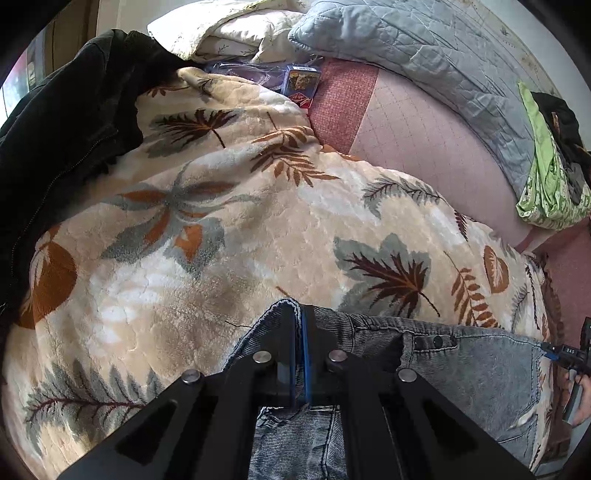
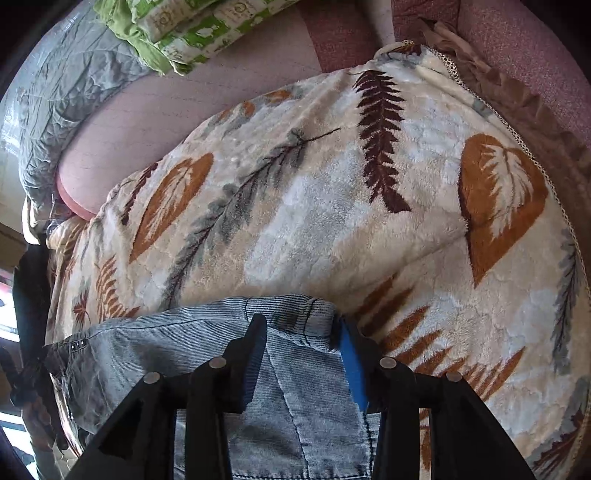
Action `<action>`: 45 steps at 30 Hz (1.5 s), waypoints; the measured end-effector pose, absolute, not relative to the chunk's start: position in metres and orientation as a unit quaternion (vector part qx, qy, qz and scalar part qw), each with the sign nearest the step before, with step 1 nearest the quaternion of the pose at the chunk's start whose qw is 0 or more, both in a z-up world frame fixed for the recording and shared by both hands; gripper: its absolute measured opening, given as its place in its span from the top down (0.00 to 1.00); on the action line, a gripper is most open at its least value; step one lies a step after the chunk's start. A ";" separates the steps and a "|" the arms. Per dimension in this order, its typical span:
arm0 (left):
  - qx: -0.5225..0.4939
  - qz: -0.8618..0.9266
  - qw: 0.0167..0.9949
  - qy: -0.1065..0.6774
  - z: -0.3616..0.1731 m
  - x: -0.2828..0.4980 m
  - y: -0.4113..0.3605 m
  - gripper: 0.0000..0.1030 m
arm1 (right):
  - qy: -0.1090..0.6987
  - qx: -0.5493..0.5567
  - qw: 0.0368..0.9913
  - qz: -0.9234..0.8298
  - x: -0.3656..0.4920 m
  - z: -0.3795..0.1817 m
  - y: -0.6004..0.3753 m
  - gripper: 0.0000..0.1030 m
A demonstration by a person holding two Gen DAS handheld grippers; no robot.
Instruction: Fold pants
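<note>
leaf blanket [image 1: 207, 236] | one jeans [image 1: 480, 373] | left hand-held gripper [image 1: 298, 317] clamps waistband | right hand-held gripper [image 2: 301, 332] parted

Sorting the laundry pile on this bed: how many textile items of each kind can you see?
Jeans: 1
Leaf-print blanket: 1
Grey-blue quilt: 1
Green patterned cloth: 1
Dark jacket: 1
Cream floral bedding: 1
Total: 6

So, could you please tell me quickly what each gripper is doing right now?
Left gripper: shut on the faded grey-blue denim pants at the waistband.
Right gripper: open, pants fabric between its fingers.
</note>
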State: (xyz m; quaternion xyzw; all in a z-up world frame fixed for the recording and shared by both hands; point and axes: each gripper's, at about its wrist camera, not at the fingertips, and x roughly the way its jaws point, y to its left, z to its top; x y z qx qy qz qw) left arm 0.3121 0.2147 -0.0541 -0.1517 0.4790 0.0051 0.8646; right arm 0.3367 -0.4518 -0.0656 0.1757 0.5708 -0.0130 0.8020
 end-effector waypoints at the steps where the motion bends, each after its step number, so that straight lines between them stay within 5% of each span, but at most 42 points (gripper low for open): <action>1: -0.153 0.007 0.864 0.480 -0.056 0.313 0.216 0.97 | 0.568 0.180 0.803 -0.015 0.338 -0.066 -0.453 0.58; 6: -0.155 0.010 0.862 0.483 -0.062 0.317 0.219 0.97 | 0.571 0.157 0.805 -0.022 0.342 -0.068 -0.451 0.87; 16: -0.160 -0.007 0.881 0.446 -0.024 0.287 0.217 0.97 | 0.523 0.142 0.841 -0.015 0.311 -0.018 -0.443 0.88; 25: -0.191 -0.055 0.910 0.365 0.043 0.149 0.236 0.97 | 0.444 0.171 0.879 0.046 0.184 0.050 -0.443 0.88; 32: -0.179 -0.104 0.894 0.398 0.002 0.022 0.251 0.96 | 0.470 0.150 0.867 0.072 0.044 0.007 -0.441 0.87; 38: -0.141 -0.042 0.856 0.496 -0.055 -0.013 0.269 0.94 | 0.560 0.169 0.810 0.055 -0.006 -0.076 -0.447 0.79; 40: -0.162 -0.021 0.859 0.485 -0.044 -0.016 0.282 0.94 | 0.550 0.178 0.814 0.060 -0.012 -0.070 -0.449 0.69; 42: -0.170 -0.005 0.873 0.458 -0.026 -0.018 0.291 0.93 | 0.531 0.188 0.825 0.045 -0.014 -0.055 -0.455 0.41; 45: -0.170 -0.018 0.888 0.427 0.001 -0.014 0.282 0.92 | 0.494 0.223 0.840 0.030 -0.014 -0.028 -0.461 0.38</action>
